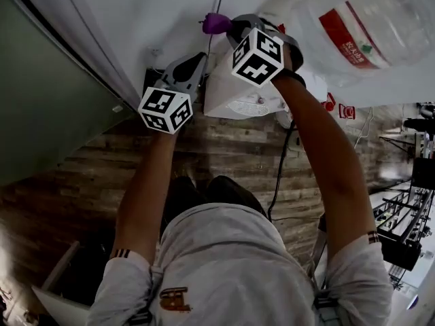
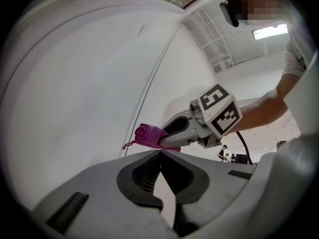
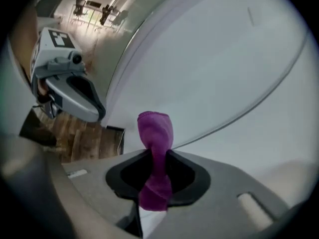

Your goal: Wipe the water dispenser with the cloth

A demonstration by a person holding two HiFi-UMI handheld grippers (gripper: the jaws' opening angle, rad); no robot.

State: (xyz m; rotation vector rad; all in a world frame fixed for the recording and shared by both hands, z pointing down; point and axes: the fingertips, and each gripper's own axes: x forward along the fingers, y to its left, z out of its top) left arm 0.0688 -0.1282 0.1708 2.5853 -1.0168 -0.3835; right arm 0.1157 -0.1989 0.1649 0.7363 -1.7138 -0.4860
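Between the jaws of the right tool (image 3: 157,158) a purple cloth (image 3: 155,148) is clamped: it is pinched at its waist, with a rolled bunch standing out past the jaw tips and a shorter tail hanging back inside the jaw opening. The bunched end is held up close to a broad white panel (image 3: 224,73) crossed by a thin seam; whether the cloth is actually pressed against that panel cannot be told. From the head view the cloth is seen at the very tip of the right tool, above the white body of the water dispenser (image 1: 231,90), over which the right forearm is stretched. The left tool (image 2: 160,156) is held just beside and below the right one, apart from the cloth; its jaws are brought together at the tips and nothing is carried between them. A large clear bottle (image 1: 367,26) with a red label is seen further right. Below the dispenser, a wooden floor (image 1: 224,148) is crossed by a black cable (image 1: 280,175).
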